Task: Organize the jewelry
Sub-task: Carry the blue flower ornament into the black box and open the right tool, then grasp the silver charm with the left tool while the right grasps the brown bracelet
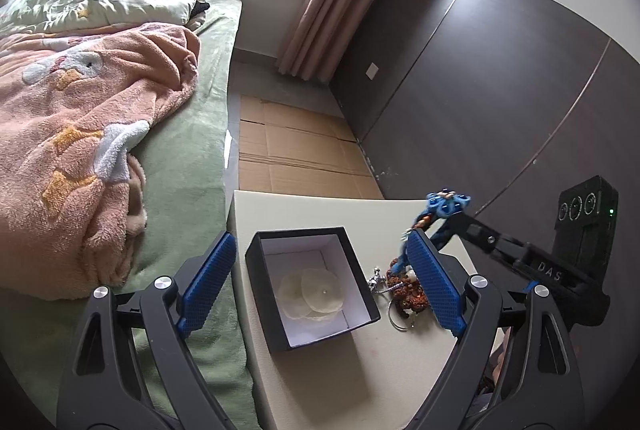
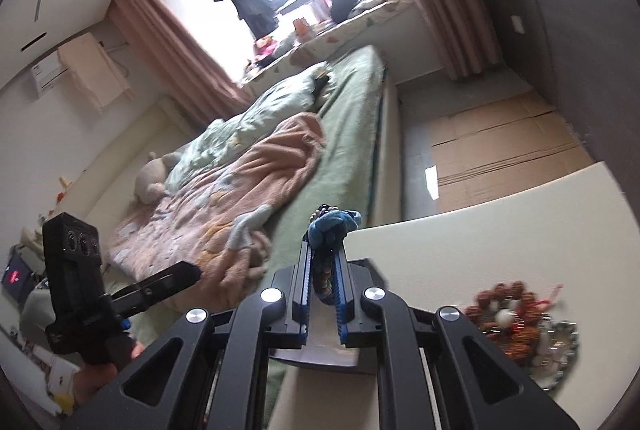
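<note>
In the left wrist view the left gripper (image 1: pixel 320 278) hangs with its jaws spread wide on either side of an open black box (image 1: pixel 256 250), gripping nothing. The box sits at lower centre on a cream table (image 1: pixel 288 206), with pale round discs (image 1: pixel 310 294) inside. Right of the box lies a heap of jewelry (image 1: pixel 400 290). In the right wrist view the right gripper (image 2: pixel 324 270) is clenched on a blue beaded piece (image 2: pixel 334 224), lifted above the table edge at centre frame. The remaining jewelry shows at the lower right there, blurred.
</note>
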`<state>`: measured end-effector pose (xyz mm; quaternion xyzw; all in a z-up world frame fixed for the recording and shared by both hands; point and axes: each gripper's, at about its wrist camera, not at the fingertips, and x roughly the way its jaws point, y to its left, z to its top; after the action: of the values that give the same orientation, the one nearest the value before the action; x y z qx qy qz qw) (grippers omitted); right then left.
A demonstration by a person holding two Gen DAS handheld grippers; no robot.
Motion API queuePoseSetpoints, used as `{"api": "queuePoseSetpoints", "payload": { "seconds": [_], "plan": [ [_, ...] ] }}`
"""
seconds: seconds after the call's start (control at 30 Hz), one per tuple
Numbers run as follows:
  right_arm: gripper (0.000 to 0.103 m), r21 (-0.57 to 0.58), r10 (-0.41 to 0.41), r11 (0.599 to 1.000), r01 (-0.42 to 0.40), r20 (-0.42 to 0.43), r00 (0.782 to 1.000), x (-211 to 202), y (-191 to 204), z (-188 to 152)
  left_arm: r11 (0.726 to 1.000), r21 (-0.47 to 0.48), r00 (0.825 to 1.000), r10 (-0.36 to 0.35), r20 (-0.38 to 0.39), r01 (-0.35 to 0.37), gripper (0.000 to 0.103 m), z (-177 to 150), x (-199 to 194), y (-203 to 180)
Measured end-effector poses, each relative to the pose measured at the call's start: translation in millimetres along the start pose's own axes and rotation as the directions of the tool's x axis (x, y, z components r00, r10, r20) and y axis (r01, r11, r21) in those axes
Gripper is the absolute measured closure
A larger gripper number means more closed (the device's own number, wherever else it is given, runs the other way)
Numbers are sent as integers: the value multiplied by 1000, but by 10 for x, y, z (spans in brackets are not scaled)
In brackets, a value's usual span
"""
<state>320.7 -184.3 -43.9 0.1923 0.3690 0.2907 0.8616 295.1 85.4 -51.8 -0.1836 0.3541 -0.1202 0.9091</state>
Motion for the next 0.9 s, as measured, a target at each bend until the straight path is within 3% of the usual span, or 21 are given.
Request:
{"api": "queuePoseSetpoints", "payload": {
  "seconds": [0.07,0.13,0.17,0.2,0.47,0.7,0.9],
  "plan": [
    [90,-8,26,1000,-26,-27,999,118,81,-11,1000,-1,1000,10,4,-10,14,5,-10,16],
    [80,-31,14,999,-16,-60,998,228,136,-37,1000,-5,1000,23,8,-23,9,6,-16,32],
    [52,-34,13,999,-15,-66,998,249,159,-66,999,-5,999,35,11,-35,9,6,-14,38],
    [35,-33,0,999,-2,-52,999,230,138,-88,999,-5,999,42,11,-42,8,6,-11,38],
    [36,66,-147,987,148,-31,989,-271,-389,-102,999,22,999,33,-32,-32,8,-74,172,-130],
    [53,149,-200,967,208,-69,977,-574,-922,-129,992,123,996,5,-89,6,9,-163,451,-586],
    [58,236,-165,954,183,-94,982,-697,-1290,-205,986,166,978,41,-202,-7,30,-187,745,-953]
  ]
}}
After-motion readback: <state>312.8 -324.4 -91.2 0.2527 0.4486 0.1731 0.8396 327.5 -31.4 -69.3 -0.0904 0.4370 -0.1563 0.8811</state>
